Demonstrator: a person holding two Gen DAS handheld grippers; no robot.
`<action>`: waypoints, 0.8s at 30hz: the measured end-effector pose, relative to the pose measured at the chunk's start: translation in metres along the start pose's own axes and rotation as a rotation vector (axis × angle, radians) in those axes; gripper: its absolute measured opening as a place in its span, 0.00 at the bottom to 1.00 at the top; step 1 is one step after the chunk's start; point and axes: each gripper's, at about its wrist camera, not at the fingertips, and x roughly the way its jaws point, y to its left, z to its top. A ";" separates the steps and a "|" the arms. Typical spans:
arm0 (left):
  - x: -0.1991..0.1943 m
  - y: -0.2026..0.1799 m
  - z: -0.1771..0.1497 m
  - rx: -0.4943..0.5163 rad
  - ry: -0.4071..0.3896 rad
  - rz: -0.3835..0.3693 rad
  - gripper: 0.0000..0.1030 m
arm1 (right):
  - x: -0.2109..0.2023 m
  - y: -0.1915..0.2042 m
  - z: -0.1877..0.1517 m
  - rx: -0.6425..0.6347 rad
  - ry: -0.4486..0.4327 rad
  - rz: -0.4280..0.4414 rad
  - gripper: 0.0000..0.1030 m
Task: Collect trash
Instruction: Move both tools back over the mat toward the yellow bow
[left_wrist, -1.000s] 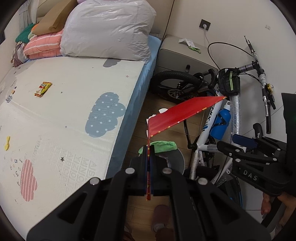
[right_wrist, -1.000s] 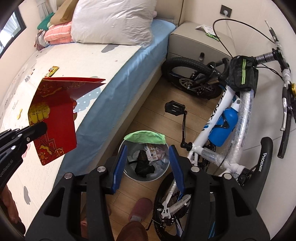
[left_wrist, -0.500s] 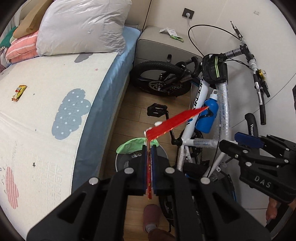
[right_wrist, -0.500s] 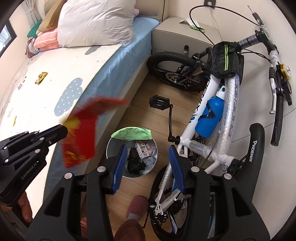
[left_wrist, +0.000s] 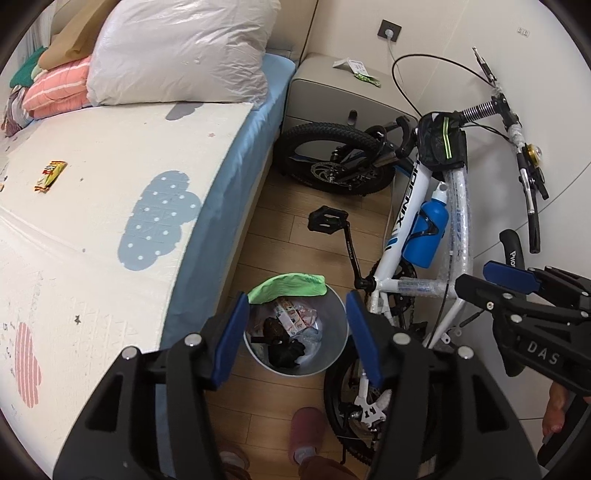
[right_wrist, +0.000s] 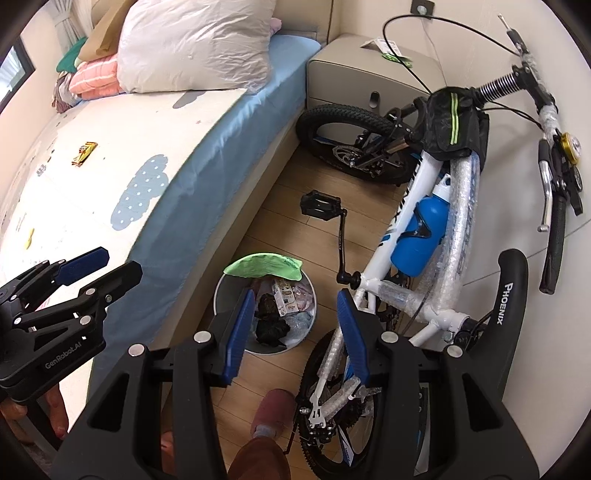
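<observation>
Left gripper (left_wrist: 295, 326) and right gripper (right_wrist: 295, 325) spread wide, seemingly empty, above the bin (left_wrist: 334, 354)

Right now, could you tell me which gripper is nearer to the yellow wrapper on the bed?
Left. The left gripper hangs at the bed's edge, on the yellow wrapper side; the right gripper hangs over by the bicycle.

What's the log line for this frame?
left gripper: open, empty | right gripper: open, empty | trash bin: below | wrapper: on bed

White bicycle (left_wrist: 424, 229) against wall, blue bottle (left_wrist: 428, 229) on frame; nightstand (left_wrist: 332, 96) beside bed (left_wrist: 110, 206).
</observation>
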 end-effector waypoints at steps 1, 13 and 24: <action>-0.004 0.005 0.000 -0.006 -0.005 0.007 0.54 | -0.001 0.006 0.002 -0.010 -0.004 0.003 0.43; -0.070 0.119 -0.017 -0.165 -0.075 0.141 0.54 | -0.016 0.130 0.025 -0.187 -0.042 0.092 0.46; -0.157 0.279 -0.054 -0.400 -0.139 0.333 0.54 | -0.035 0.323 0.049 -0.439 -0.084 0.243 0.46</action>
